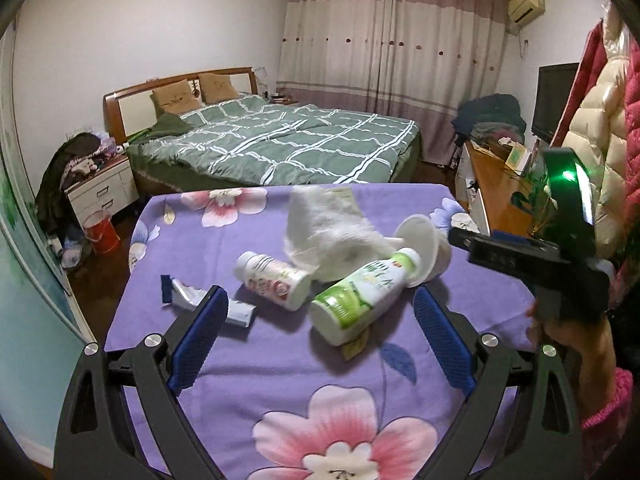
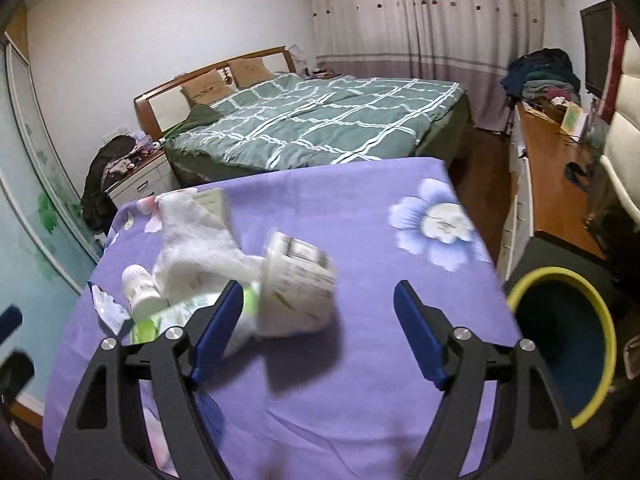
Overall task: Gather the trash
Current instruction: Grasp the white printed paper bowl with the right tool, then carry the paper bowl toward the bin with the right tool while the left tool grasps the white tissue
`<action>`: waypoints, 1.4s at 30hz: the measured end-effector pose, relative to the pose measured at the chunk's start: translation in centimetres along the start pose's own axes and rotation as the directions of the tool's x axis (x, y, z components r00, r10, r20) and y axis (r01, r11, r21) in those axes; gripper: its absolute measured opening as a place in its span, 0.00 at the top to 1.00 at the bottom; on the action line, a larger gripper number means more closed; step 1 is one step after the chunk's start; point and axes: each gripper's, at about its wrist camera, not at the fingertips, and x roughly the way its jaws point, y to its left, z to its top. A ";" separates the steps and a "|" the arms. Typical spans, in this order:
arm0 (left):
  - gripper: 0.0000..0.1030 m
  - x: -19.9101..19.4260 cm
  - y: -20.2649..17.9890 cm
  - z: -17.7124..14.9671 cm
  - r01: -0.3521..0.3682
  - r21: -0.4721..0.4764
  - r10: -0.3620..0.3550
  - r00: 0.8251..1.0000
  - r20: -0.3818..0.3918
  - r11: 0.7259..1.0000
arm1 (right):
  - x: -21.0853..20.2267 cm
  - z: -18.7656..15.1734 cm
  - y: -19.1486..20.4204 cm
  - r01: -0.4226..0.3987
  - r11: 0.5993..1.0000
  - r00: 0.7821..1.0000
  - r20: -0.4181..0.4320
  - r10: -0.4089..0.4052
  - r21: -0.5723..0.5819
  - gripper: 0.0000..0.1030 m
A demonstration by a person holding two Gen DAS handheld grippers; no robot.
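My left gripper (image 1: 316, 324) stands wide, its blue pads (image 1: 200, 336) spread to either side with nothing between them but the purple flowered cloth (image 1: 248, 376) and the near end of the green-labelled bottle (image 1: 360, 296), which lies on its side untouched by either pad. Just left of it lies a white bottle with a pink label (image 1: 276, 280), also on its side, and by my left pad a torn foil wrapper (image 1: 188, 296) lies flat. Behind the bottles a crumpled white tissue (image 1: 324, 232) is heaped, and a white paper cup (image 1: 424, 248) lies tipped over at the green bottle's cap.

My right gripper (image 2: 318, 332) is wide too and grips nothing. The paper cup (image 2: 298, 284) lies on its side just ahead of my left finger (image 2: 216, 332); I cannot tell whether they touch. Behind it are the tissue (image 2: 196, 240), the white bottle (image 2: 140, 288) and the wrapper (image 2: 108, 308), all blurred.

To the right, off the table's edge and lower down, stands a dark bin with a yellow-green rim (image 2: 560, 344), open-mouthed. Beyond the table lies a bed with a green checked quilt (image 2: 320, 128).
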 end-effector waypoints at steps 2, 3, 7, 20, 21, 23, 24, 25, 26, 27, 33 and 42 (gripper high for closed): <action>0.10 0.1 0.4 -0.2 0.008 -0.009 -0.008 1.000 -0.004 1.000 | 1.6 0.3 0.3 0.008 1.000 1.000 -0.023 -0.008 0.008 0.28; 0.10 0.2 0.6 -0.3 0.012 -0.013 -0.012 1.000 -0.006 1.000 | 2.4 0.4 0.3 0.013 1.000 0.999 -0.041 -0.012 0.013 0.28; 0.10 0.5 1.0 -0.7 0.020 -0.020 -0.020 1.000 -0.013 1.000 | 5.4 0.3 0.2 0.009 0.999 0.993 -0.118 -0.005 0.037 0.28; 0.10 1.9 0.8 -1.1 0.030 -0.019 -0.031 0.999 -0.040 0.999 | 3.8 -0.7 -1.5 0.054 0.997 0.993 -0.107 -0.048 0.051 0.56; 0.10 2.0 0.8 -1.1 0.032 -0.018 -0.032 0.999 -0.043 0.999 | 3.3 -0.8 -1.9 0.069 0.996 0.994 -0.094 -0.064 0.050 0.56; 0.10 2.3 0.4 -1.2 0.036 -0.012 -0.037 0.998 -0.051 0.999 | 2.5 -0.9 -2.6 0.090 0.995 0.993 -0.076 -0.086 0.049 0.57; 0.10 2.4 0.2 -1.2 0.038 -0.009 -0.039 0.998 -0.053 0.999 | 2.2 -1.0 -3.0 0.099 0.994 0.993 -0.073 -0.095 0.050 0.59; 0.10 2.6 0.0 -1.3 0.042 -0.005 -0.042 0.997 -0.058 0.999 | 1.8 -1.1 -3.5 0.119 0.992 0.991 -0.068 -0.115 0.050 0.67; 0.10 2.8 -0.3 -1.3 0.046 -0.001 -0.046 0.997 -0.061 0.999 | 1.5 -1.1 -4.1 0.136 0.989 0.989 -0.064 -0.133 0.051 0.81; 0.10 2.9 -0.6 -1.3 0.051 0.005 -0.051 0.997 -0.064 0.999 | 1.2 -1.3 -4.5 0.137 0.989 0.989 -0.067 -0.133 0.058 0.84; 0.10 3.9 -2.1 -1.3 0.065 0.028 -0.062 0.995 -0.081 0.998 | -0.5 -2.3 -7.0 0.189 0.980 0.982 -0.039 -0.187 0.065 0.85; 0.10 5.2 -4.1 -1.4 0.088 0.060 -0.081 0.991 -0.109 0.994 | -3.4 -2.2 -11.7 0.338 0.935 0.939 0.033 -0.344 0.109 0.85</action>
